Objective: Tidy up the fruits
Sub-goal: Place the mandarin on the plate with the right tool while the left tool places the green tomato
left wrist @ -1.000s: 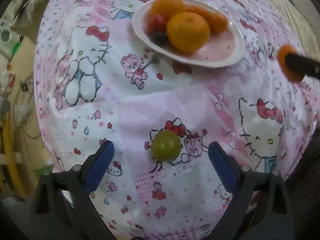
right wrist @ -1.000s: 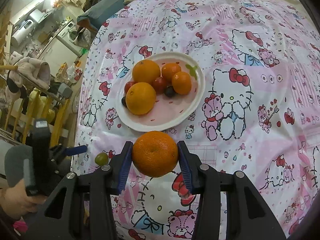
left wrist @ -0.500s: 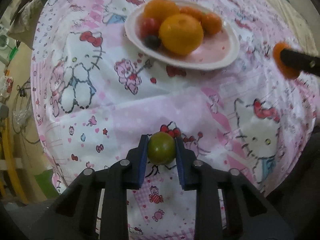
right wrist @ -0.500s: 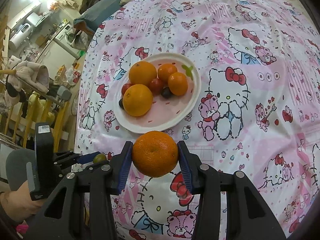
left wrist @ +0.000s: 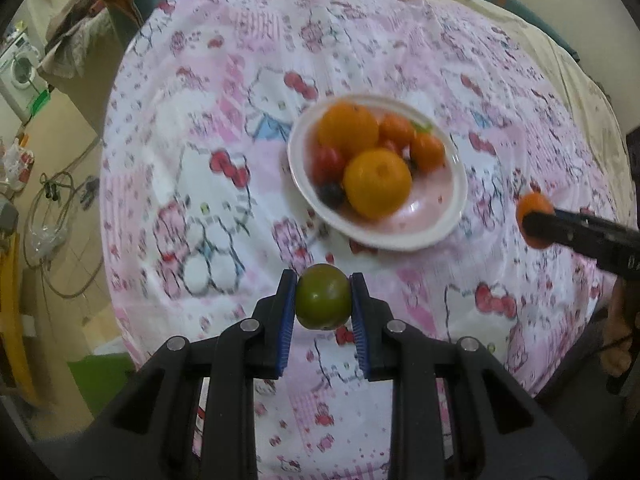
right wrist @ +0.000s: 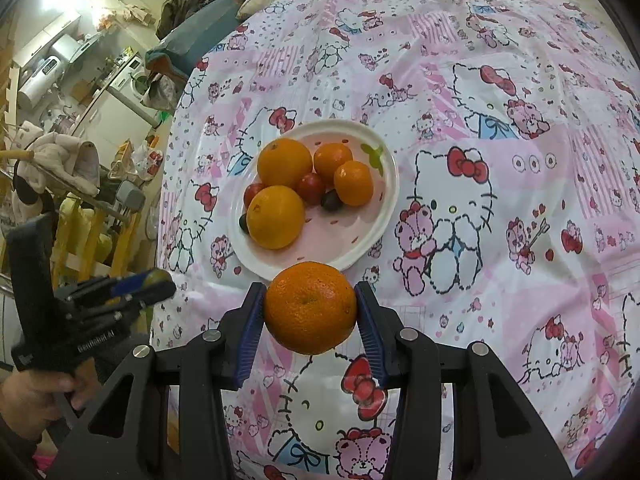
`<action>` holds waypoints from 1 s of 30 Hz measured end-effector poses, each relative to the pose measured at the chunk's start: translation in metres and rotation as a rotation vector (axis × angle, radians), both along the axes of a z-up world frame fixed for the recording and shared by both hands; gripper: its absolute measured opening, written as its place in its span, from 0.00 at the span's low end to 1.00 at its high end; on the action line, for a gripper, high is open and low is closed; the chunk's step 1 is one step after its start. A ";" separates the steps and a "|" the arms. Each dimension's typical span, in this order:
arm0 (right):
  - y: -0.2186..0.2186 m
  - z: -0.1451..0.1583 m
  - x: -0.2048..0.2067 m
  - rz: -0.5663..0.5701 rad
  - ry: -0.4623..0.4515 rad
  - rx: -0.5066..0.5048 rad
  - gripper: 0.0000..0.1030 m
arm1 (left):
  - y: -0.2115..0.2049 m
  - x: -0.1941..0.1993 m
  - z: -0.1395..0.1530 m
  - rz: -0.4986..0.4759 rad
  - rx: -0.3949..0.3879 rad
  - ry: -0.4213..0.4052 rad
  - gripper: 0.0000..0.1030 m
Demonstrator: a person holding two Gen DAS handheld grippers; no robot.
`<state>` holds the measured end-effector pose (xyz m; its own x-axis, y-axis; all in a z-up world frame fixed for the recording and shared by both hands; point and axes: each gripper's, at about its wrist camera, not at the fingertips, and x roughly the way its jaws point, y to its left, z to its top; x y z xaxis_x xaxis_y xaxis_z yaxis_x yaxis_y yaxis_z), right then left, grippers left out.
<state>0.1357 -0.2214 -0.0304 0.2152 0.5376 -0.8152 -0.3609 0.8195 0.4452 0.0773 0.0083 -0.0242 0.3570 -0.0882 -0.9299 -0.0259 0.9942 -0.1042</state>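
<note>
Left wrist view, nearest: the left gripper (left wrist: 323,303) pinches a green fruit (left wrist: 322,297) between its blue pads (left wrist: 285,322), held clear above the pink cartoon-print cloth (left wrist: 192,184). Right wrist view, nearest: the right gripper (right wrist: 310,312) clamps a large orange (right wrist: 310,307) just in front of the plate's near rim. Middle distance: the white plate (right wrist: 372,236) rests on the cloth, carrying two big oranges, two smaller ones, red tomatoes and dark grapes. Far: bedding at the cloth's back edge; a cluttered room to the left.
</note>
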 end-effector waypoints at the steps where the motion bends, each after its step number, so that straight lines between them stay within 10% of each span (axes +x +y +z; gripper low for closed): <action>1: 0.000 0.001 0.002 0.001 -0.002 0.002 0.46 | 0.001 0.005 0.001 -0.001 0.003 -0.003 0.22; 26: 0.031 -0.068 0.085 -0.009 0.174 0.017 0.48 | -0.005 0.066 -0.016 -0.041 -0.107 0.010 0.22; 30: 0.027 -0.064 0.087 -0.036 0.171 0.053 0.63 | -0.012 0.065 -0.019 -0.047 -0.124 0.026 0.22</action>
<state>0.2228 -0.1949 -0.0944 0.0952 0.5757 -0.8121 -0.2472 0.8039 0.5410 0.1426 -0.0033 -0.0433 0.3255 -0.2190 -0.9198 0.0157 0.9739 -0.2264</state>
